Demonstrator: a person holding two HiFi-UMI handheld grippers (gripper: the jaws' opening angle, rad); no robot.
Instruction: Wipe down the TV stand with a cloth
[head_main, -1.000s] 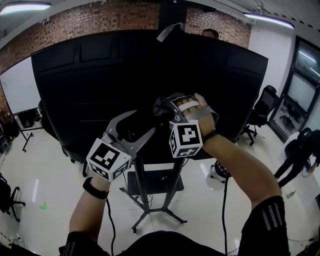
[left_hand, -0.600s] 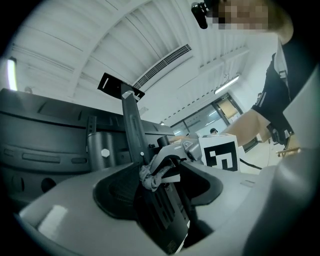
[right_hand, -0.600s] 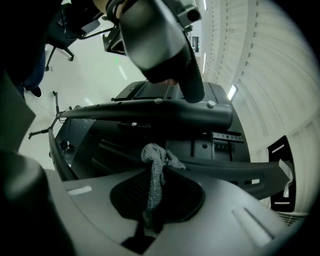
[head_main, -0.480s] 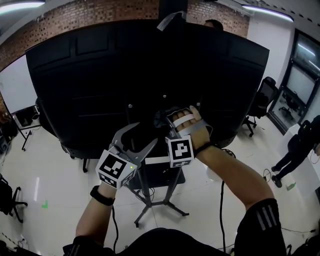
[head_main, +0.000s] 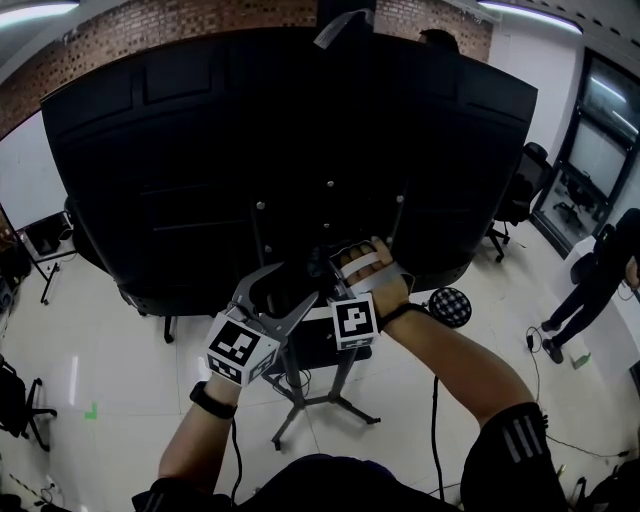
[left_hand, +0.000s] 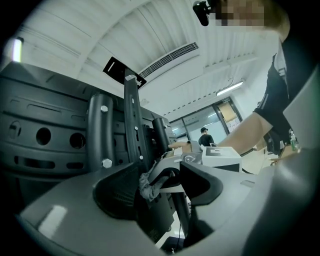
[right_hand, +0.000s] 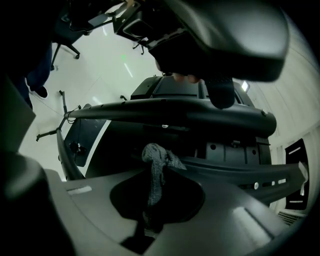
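Two grippers work at the rear of a large black television (head_main: 200, 150), just under its lower edge, where the uprights of the TV stand (head_main: 320, 358) rise to meet it. The right gripper (right_hand: 152, 210) has its jaws closed on the cloth (right_hand: 156, 160). The cloth is grey and is pinched low between the jaws, and its bunched end projects past the tips toward the dark crossbars of the mount. Contact between the cloth and the stand cannot be confirmed. The left gripper (head_main: 290, 282) sits just beside the right one, to its left. Its jaws are spread wide and grip nothing. The stand's uprights and the cloth-bearing jaws lie beyond them. A person (head_main: 600, 280) stands well apart at the far right.
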